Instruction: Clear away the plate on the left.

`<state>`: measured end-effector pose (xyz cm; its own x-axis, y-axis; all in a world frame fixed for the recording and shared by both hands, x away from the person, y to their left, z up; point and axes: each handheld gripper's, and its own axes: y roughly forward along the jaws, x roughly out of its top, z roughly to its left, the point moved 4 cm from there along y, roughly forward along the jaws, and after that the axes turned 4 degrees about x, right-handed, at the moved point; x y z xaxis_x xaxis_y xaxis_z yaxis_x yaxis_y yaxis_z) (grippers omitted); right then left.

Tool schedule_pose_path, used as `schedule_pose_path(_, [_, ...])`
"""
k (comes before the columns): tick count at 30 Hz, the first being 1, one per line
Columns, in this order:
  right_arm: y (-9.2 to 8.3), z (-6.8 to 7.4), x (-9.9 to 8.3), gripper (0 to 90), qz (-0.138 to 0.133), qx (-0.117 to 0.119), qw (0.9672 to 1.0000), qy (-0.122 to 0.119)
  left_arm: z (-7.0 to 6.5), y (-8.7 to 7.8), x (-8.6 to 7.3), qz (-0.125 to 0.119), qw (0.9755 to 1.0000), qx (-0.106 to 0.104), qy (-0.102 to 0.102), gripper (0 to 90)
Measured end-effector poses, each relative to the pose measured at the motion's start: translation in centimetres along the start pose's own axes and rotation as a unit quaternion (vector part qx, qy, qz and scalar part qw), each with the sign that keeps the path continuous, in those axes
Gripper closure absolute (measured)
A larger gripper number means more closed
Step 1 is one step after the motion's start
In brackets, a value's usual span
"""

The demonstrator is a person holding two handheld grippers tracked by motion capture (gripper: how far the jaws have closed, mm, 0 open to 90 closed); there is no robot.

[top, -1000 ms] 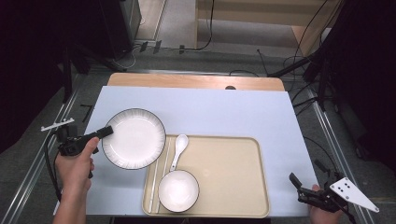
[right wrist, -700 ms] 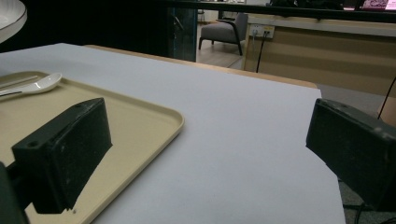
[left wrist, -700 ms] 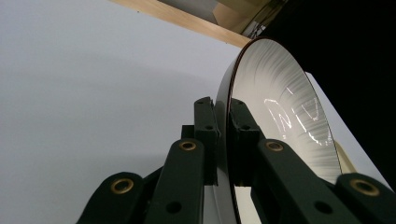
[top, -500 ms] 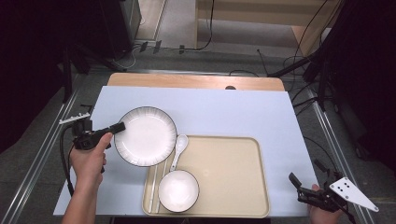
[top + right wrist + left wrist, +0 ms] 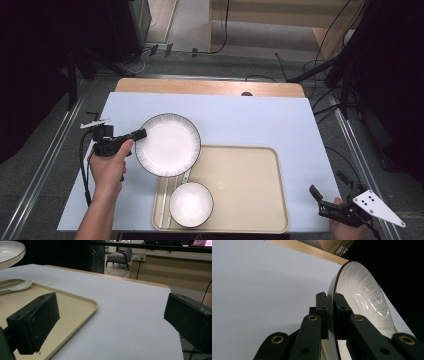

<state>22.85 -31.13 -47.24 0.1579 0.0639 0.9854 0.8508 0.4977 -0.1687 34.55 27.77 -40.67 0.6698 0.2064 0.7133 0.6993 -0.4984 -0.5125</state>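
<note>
L gripper (image 5: 141,134) fingers (image 5: 322,312) clamped on the rim of the plate (image 5: 168,145), mid-left of the high view. Edge grip keeps the plate flat and its face clear; plate overhangs the tray (image 5: 250,200) corner, likely headed onto it next to the bowl (image 5: 191,204). Spoon (image 5: 16,286) already on tray. R gripper (image 5: 320,200) parked lower right off the tabletop (image 5: 250,120), fingers apart, holding nothing.

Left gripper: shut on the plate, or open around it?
Shut on it: in the left gripper view, the left gripper presses both jaws against the plate's rim.
</note>
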Motion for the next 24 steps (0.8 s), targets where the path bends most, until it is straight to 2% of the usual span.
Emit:
schedule_pose_path(10, [-0.1, 0.0, 0.0, 0.2, -0.001, -0.001, 1.0000, 0.000, -1.6, 1.7, 0.2, 0.004, 1.0000, -0.003, 0.008, 85.2])
schedule_pose_path(24, [-0.1, 0.1, 0.1, 0.2, -0.004, 0.000, 1.0000, 0.000, -4.5, 4.6, -0.2, 0.018, 0.9994, -0.024, 0.019, 85.2])
